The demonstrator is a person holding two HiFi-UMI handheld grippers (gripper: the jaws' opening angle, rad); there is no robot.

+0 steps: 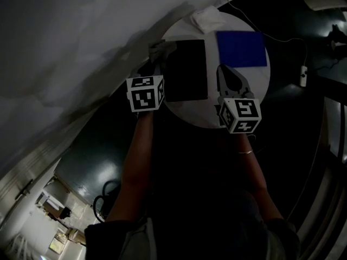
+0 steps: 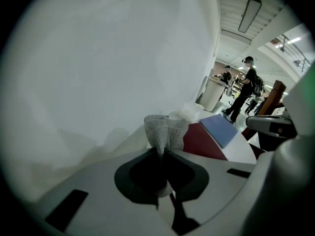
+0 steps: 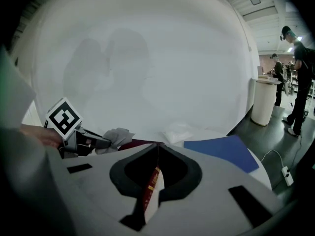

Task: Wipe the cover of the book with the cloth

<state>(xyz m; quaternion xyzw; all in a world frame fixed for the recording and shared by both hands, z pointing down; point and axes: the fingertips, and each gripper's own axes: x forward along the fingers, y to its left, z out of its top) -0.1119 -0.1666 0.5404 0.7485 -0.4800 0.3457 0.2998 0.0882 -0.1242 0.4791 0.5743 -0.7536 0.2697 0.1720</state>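
Grey open-weave cloth (image 2: 165,132): soft, light and limp, likely to drape and bunch. One gathered corner is pinched in the clenched left gripper (image 2: 161,154), and the loose end stands up above the jaws. In the head view it lies at the upper-left corner of the book (image 1: 186,69).

Book: dark maroon cover, flat at the centre of the round white table (image 1: 190,111), upper middle of the frame. It looks stiff and moderately heavy, with a smooth cover that is probably prone to sliding under a wipe. Best held at an edge, leaving the face bare. The right gripper (image 3: 157,149) is clamped on its right edge, with red cover and pale page block showing between the jaws.

Adjacent: blue book (image 1: 241,49) just right; white wad (image 1: 209,19) above.
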